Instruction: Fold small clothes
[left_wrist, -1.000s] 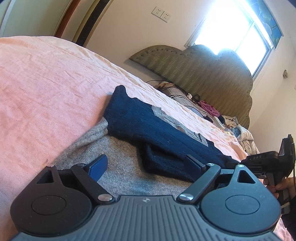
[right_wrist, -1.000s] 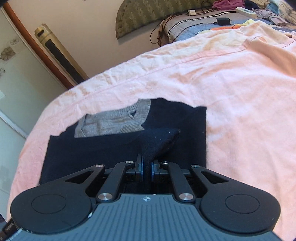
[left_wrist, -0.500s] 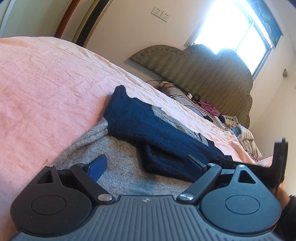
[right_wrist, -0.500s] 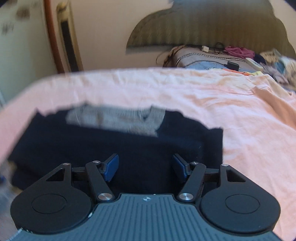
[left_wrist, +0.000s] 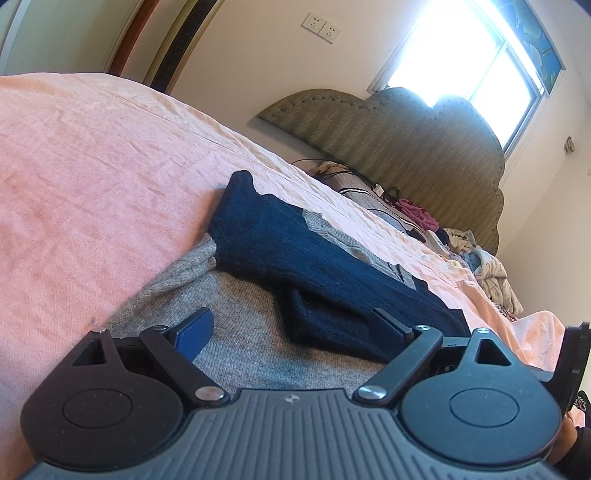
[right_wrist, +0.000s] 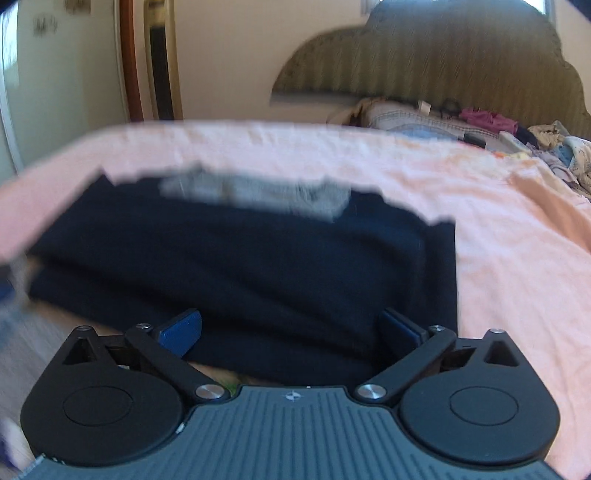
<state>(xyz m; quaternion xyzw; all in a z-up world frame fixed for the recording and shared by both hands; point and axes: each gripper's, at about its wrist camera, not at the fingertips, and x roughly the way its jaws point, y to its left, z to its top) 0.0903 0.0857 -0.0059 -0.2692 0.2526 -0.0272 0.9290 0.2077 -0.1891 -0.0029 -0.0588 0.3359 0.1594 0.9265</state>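
Across the lower half of the left wrist view, the left gripper (left_wrist: 293, 328) sits low over a grey knit garment (left_wrist: 240, 332), its blue-padded fingers (left_wrist: 194, 328) spread wide with nothing between them. Just above it in the frame a navy sweater (left_wrist: 314, 258) lies folded on the pink bedsheet (left_wrist: 92, 177), partly overlapping the grey knit, with a grey collar panel (left_wrist: 332, 236) showing along its upper right edge. At the far right edge of that view, part of the right gripper's black body (left_wrist: 574, 354) is visible. In the right wrist view, which is motion-blurred, the right gripper (right_wrist: 291, 328) is low in the frame, its fingers (right_wrist: 181, 328) wide apart and holding nothing, with the navy sweater (right_wrist: 251, 266) filling the centre directly in front of them. The same grey panel (right_wrist: 258, 194) appears along the sweater's top edge. A green padded headboard (right_wrist: 424, 62) stands at the upper right, and a heap of loose clothes (right_wrist: 546, 147) lies on the bed at the right below it. Two wall sockets (left_wrist: 321, 26) sit at the top centre of the left wrist view, left of a bright window (left_wrist: 469, 62).
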